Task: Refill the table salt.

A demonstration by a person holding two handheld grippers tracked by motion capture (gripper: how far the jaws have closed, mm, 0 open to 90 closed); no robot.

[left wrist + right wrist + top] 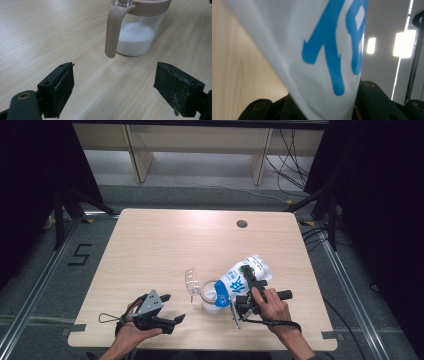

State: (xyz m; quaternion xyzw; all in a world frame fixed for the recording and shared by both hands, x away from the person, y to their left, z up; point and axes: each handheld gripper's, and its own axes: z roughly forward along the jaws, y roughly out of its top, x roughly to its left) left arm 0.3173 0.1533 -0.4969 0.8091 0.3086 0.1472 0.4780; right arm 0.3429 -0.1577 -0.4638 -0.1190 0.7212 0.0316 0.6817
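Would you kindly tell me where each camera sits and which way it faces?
High view: above the table, looking forward and down; both forearms enter from below.
Left gripper view: on the left gripper, facing the jar; open fingers show.
Right gripper view: on the right gripper, facing the bag.
Shared: high and left views show the jar.

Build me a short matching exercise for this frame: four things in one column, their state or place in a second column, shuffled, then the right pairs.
1. bag
2. jar
3. left tool
4. clear lid

A. open, nothing between its jaws
B. tilted over the jar, clamped in the right tool
C. partly filled with white powder
D. flipped up at the jar's far-left rim

Pairs: 1-B, 2-C, 3-A, 4-D
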